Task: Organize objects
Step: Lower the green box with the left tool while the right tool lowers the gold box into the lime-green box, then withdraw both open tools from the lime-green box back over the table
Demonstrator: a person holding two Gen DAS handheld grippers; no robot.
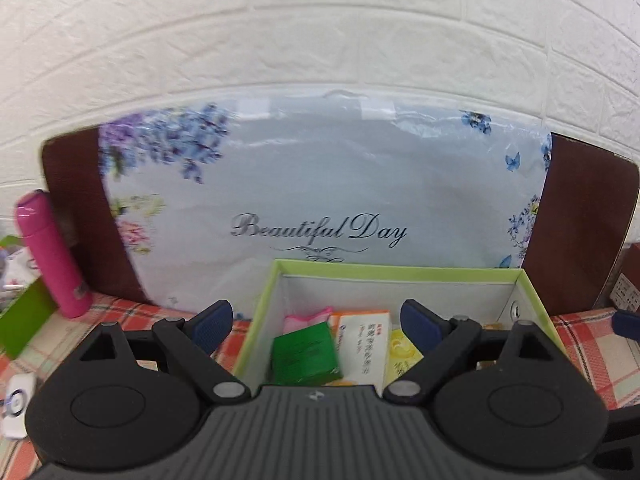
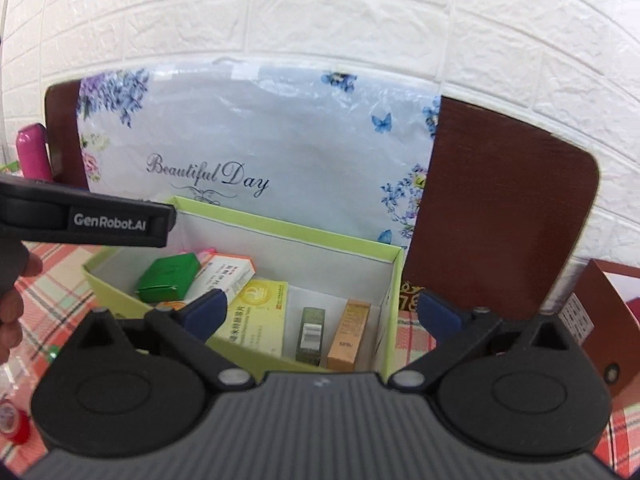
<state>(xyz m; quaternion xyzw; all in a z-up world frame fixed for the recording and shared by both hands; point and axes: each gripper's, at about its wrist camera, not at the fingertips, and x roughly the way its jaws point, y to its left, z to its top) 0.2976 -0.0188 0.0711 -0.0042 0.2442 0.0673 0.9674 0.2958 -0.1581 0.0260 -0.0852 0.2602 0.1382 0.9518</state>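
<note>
Left gripper (image 1: 316,322): jaws spread wide, nothing between the pads; it sits low centre in the left view, over the near left part of the box; in the right view its side shows at left, lettered "GenRobot.AI"
Right gripper (image 2: 322,312): jaws spread wide, holding nothing; low centre in the right view, over the near right part of the box
Box (image 1: 400,271): open top, green rim, white inner walls; on the plaid cloth (image 1: 588,344), centre of both views; the far rim stands just before the floral bag
Box contents: green carton (image 2: 168,278) at the left end, tilted; white-and-orange carton (image 2: 226,276) beside it; yellow carton (image 2: 260,316) in the middle, print too small to read; olive carton (image 2: 311,336) and tan carton (image 2: 349,334) side by side right of it
Open room: bare floor inside the box at its far right corner; cloth free to the right of the box
Bag (image 1: 320,184): upright against the white brick wall; script reads "Beautiful Day"
Board (image 2: 500,216): dark brown, behind the bag, showing at both sides
Bottle (image 1: 52,256): pink, upright, left edge of the left view
Hand (image 2: 12,304): at the left edge of the right view, below the left gripper
</note>
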